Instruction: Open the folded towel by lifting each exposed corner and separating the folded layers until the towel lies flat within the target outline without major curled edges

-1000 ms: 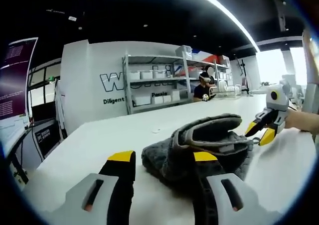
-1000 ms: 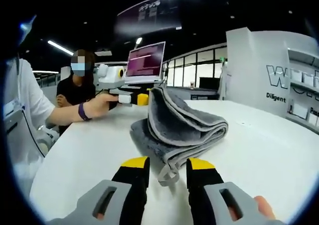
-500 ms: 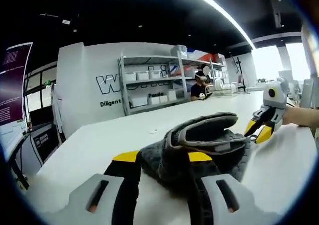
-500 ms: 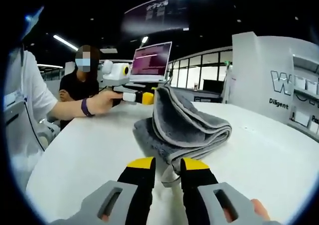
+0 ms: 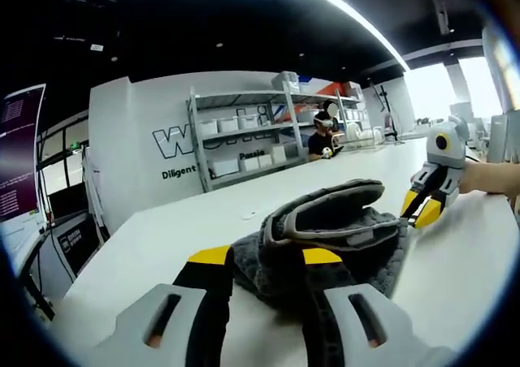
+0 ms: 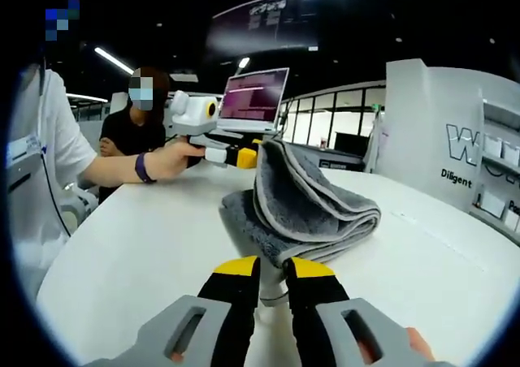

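Observation:
A grey folded towel (image 5: 341,229) lies on the white table (image 5: 187,229), its top layer bulging up like an open mouth. My left gripper (image 5: 266,256) is open, and the towel's near corner sits between its yellow-tipped jaws. In the right gripper view the towel (image 6: 313,209) rises at its far end beside the left gripper (image 6: 236,156), which a hand holds. My right gripper (image 6: 274,267) is open by a narrow gap, with the towel's hanging loop (image 6: 273,290) between its jaws. From the left gripper view, the right gripper (image 5: 419,209) sits at the towel's far edge.
The white table (image 6: 146,245) stretches wide around the towel. A laptop (image 6: 252,103) stands at its far end, past a seated person (image 6: 134,127). Shelving (image 5: 244,136) with bins lines the white wall, and another person (image 5: 321,138) sits beyond it.
Both grippers' jaws have narrowed step by step around the towel, the right more than the left. The towel has stayed where it was.

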